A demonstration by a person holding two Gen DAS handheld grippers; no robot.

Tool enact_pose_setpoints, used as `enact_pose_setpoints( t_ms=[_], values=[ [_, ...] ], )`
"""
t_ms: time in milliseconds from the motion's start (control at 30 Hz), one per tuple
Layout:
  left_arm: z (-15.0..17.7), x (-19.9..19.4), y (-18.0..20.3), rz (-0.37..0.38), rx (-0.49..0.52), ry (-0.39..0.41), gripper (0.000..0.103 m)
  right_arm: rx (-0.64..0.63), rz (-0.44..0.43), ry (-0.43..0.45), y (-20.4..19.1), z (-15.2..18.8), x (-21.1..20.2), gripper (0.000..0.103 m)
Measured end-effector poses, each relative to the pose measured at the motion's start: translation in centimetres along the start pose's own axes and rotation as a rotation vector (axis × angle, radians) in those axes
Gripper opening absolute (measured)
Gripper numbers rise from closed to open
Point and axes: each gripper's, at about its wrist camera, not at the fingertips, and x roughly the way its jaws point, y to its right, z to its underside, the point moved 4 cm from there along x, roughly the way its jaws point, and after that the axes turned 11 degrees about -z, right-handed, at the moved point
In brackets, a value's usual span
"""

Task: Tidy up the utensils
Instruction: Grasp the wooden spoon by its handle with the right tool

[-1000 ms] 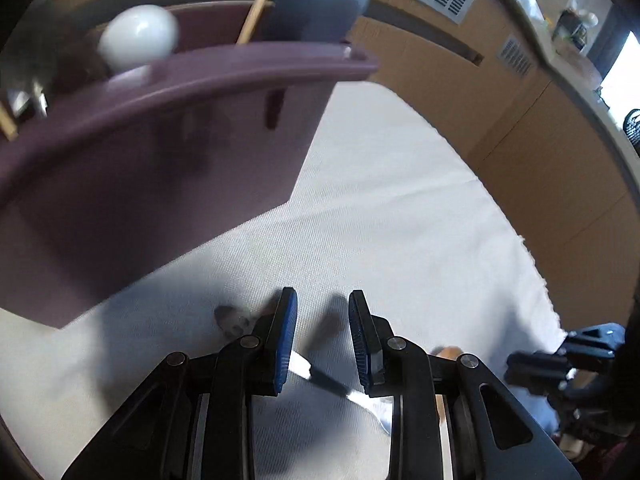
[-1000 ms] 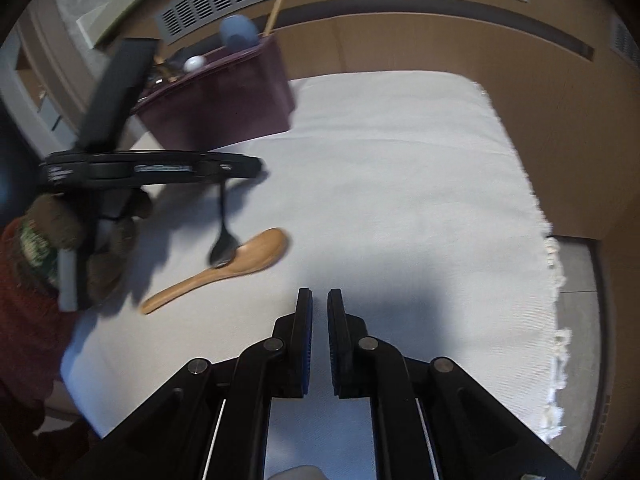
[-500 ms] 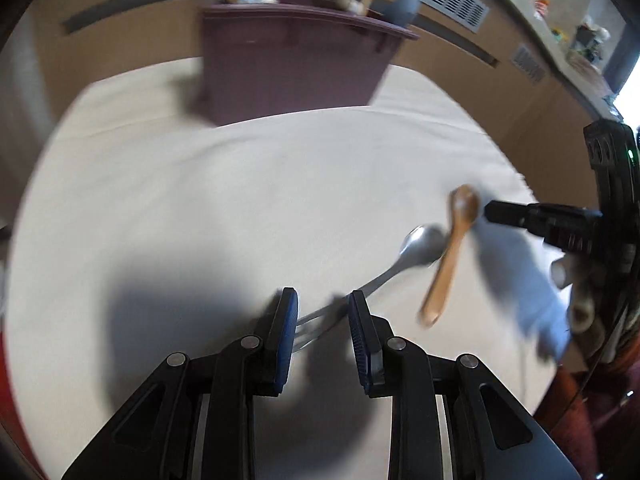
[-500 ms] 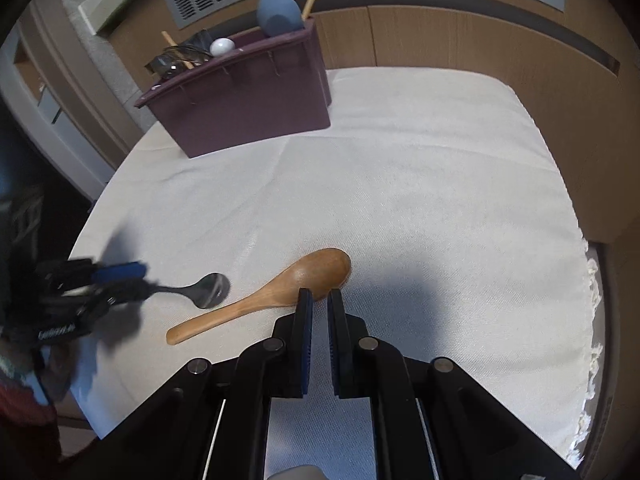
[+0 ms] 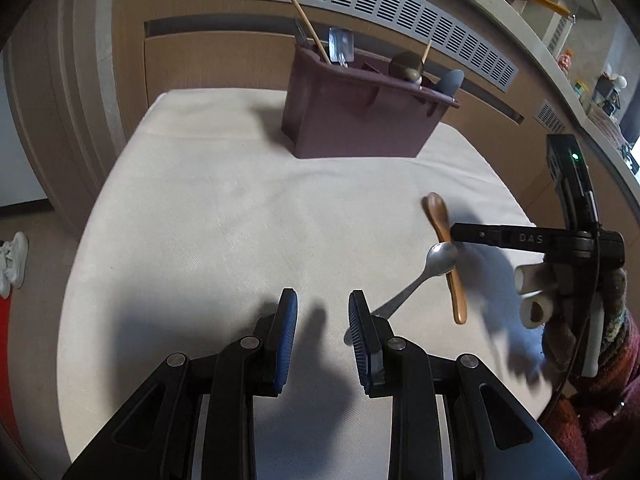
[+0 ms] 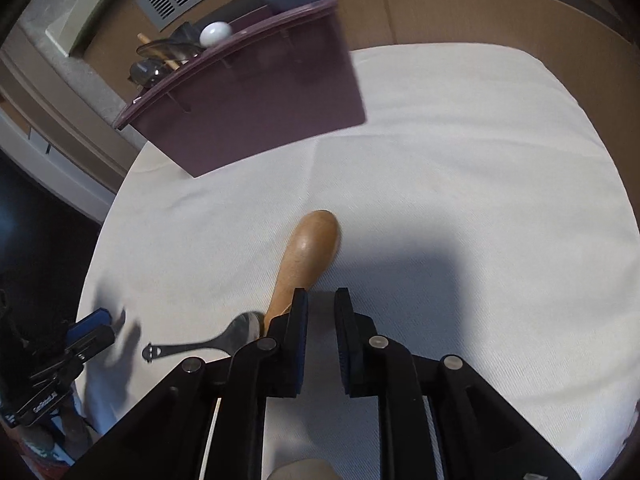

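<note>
A wooden spoon (image 5: 446,248) lies on the white cloth at the right, its bowl pointing away (image 6: 308,256). A metal spoon (image 5: 428,272) lies across it, its handle (image 6: 188,347) running towards my left gripper. My left gripper (image 5: 322,322) is open and empty, just left of that handle's end. My right gripper (image 6: 321,312) is slightly open and empty, low over the wooden spoon's handle; it also shows in the left wrist view (image 5: 520,238). A purple utensil caddy (image 5: 360,120) with several utensils stands at the back of the cloth (image 6: 256,108).
The white cloth (image 5: 224,220) covers a table whose edges fall away left and right. Wooden cabinet fronts with a vent grille (image 5: 380,12) stand behind the caddy. A white shoe (image 5: 14,264) lies on the floor at the left.
My left gripper has let go of the metal spoon, which now lies across the wooden spoon, and has drawn back. My right gripper has moved forward and down over the wooden spoon and opened a little.
</note>
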Motion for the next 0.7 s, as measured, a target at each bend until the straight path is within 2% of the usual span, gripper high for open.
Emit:
enact_pose_setpoints(
  t_ms=[100, 200, 367, 467, 533, 633, 700],
  values=[
    [-0.1, 0.0, 0.0, 0.003, -0.008, 0.006, 0.028, -0.043, 0.019, -0.037, -1.4, -1.5, 1.4, 0.015],
    [-0.1, 0.3, 0.2, 0.002, -0.007, 0.004, 0.028, -0.057, -0.022, -0.07, -2.8, -2.3, 2.6, 0.015],
    [0.1, 0.3, -0.1, -0.002, -0.001, 0.001, 0.028, -0.064, -0.117, -0.096, -4.2, -3.1, 4.2, 0.015],
    [0.2, 0.0, -0.7, -0.024, -0.014, 0.012, 0.028, -0.021, -0.23, -0.124, -4.3, -3.7, 4.8, 0.015],
    [0.3, -0.4, -1.4, -0.052, -0.021, 0.027, 0.028, -0.059, -0.269, -0.097, -4.7, -3.8, 4.3, 0.015],
    [0.5, -0.8, -2.8, -0.081, -0.055, 0.04, 0.028, -0.171, -0.274, -0.056, -5.8, -3.4, 3.7, 0.015],
    [0.5, -0.9, -3.6, -0.086, -0.084, 0.044, 0.028, -0.216, -0.22, -0.076, -6.7, -3.3, 4.3, 0.015]
  ],
)
